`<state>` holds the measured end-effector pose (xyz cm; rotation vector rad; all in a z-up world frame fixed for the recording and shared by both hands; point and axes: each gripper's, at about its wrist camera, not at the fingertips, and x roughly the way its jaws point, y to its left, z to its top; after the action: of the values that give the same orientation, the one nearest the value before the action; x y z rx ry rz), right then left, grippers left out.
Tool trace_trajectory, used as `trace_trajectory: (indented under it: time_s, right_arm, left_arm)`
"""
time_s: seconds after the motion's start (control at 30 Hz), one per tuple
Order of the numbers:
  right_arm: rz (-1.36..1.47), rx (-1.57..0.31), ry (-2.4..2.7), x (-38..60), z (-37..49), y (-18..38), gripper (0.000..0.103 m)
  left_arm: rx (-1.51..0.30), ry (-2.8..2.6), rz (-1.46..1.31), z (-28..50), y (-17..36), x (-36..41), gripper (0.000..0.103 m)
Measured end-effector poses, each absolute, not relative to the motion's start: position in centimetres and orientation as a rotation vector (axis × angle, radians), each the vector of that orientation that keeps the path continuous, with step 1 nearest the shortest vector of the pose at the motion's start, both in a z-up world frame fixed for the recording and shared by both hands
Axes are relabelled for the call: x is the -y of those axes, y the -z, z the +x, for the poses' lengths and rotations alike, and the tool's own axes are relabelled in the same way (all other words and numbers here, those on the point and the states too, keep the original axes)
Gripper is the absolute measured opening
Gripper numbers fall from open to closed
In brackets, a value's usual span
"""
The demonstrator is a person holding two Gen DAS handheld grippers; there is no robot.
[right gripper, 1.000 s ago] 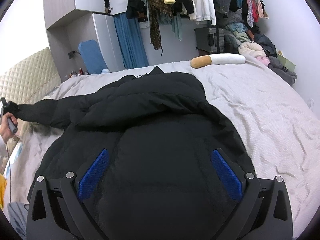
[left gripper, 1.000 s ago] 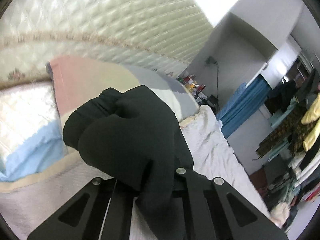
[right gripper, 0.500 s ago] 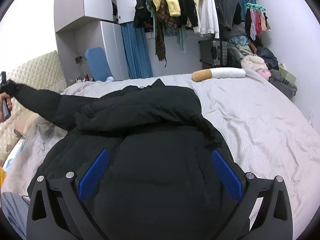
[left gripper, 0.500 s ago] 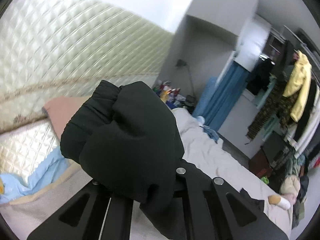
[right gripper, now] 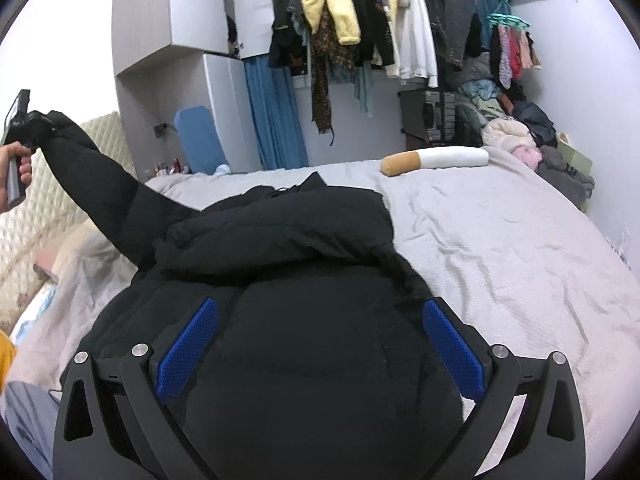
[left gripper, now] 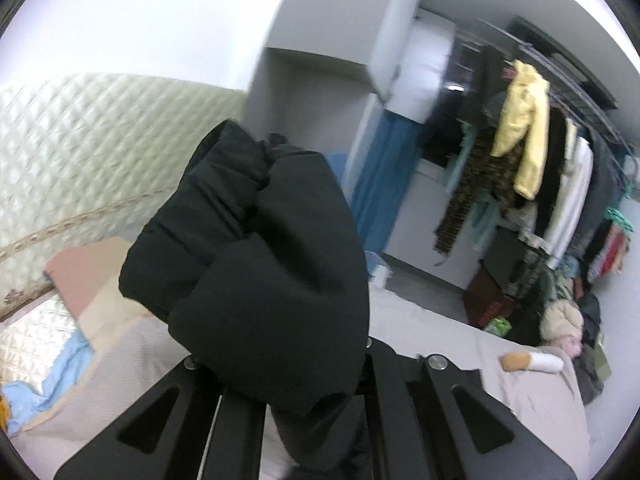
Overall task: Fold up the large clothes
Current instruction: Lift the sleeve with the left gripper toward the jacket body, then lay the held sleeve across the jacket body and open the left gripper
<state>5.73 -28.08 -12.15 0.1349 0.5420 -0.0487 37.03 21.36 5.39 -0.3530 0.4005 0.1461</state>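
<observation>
A large black puffer jacket point(right gripper: 304, 276) lies spread on the grey bed point(right gripper: 500, 248). My left gripper point(left gripper: 296, 364) is shut on the cuff of the jacket's sleeve point(left gripper: 256, 248); the bunched cuff hides its fingertips. In the right wrist view that sleeve point(right gripper: 100, 188) rises up to the left, held high by the left gripper point(right gripper: 28, 128). My right gripper point(right gripper: 316, 340) is open, its blue pads point(right gripper: 188, 344) spread wide just above the jacket's lower body, gripping nothing.
A quilted headboard point(left gripper: 80, 152) and pillows point(left gripper: 84, 280) are at the left. A cigarette-shaped bolster point(right gripper: 436, 160) lies at the bed's far edge. A rack of hanging clothes point(right gripper: 380, 32) and a heap of clothes point(right gripper: 516, 136) line the far wall.
My left gripper has lifted the sleeve cuff up off the bed and swung toward the wardrobe side. The right gripper has stayed open over the jacket's body.
</observation>
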Motion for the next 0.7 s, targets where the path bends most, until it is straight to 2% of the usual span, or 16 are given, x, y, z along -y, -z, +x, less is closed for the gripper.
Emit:
trace_trajectory:
  time_s: [0.4, 0.7]
  right_arm:
    - [0.187, -0.526, 0.052, 30.2, 4.9, 11.7, 0.103]
    - [0.232, -0.535, 0.076, 31.8, 4.9, 12.6, 0.103]
  left_arm:
    - [-0.419, 0.098, -0.280, 37.0, -6.0, -2.9, 0.005]
    - [-0.484, 0.259, -0.187, 37.4, -0.1, 11.8, 0.005]
